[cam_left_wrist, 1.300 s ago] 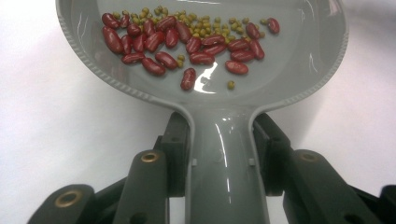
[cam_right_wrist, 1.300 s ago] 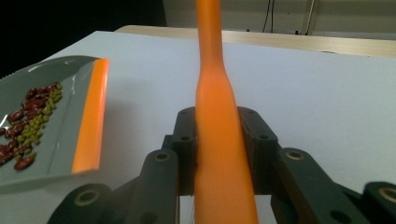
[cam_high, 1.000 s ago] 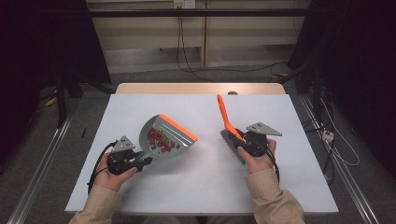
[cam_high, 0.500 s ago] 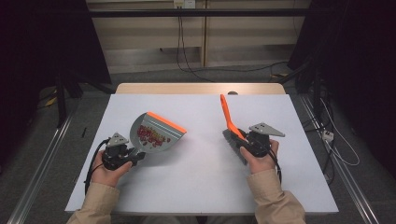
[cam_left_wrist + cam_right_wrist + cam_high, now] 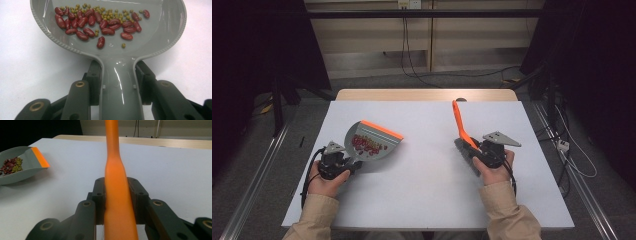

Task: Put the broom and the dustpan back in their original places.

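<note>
A grey dustpan (image 5: 362, 152) with an orange lip sits low over the white table at the left, holding red beans (image 5: 368, 144) and small green ones. My left gripper (image 5: 349, 162) is shut on its handle. In the left gripper view the jaws clamp the grey handle (image 5: 119, 82) from both sides, with the beans (image 5: 100, 23) piled toward the pan's far end. At the right, my right gripper (image 5: 475, 148) is shut on an orange brush (image 5: 458, 122) whose handle points up and away. The right gripper view has the orange handle (image 5: 115, 170) between the jaws and the dustpan (image 5: 22, 173) at far left.
The white table cover (image 5: 427, 190) ends at a wooden strip (image 5: 427, 95) at the back. Metal rails (image 5: 592, 200) run along both sides on the floor, and cables (image 5: 412, 70) lie behind the table. Open table surface lies between the two hands.
The left hand has carried the dustpan with the beans to the left. The right hand and the brush have stayed in place.
</note>
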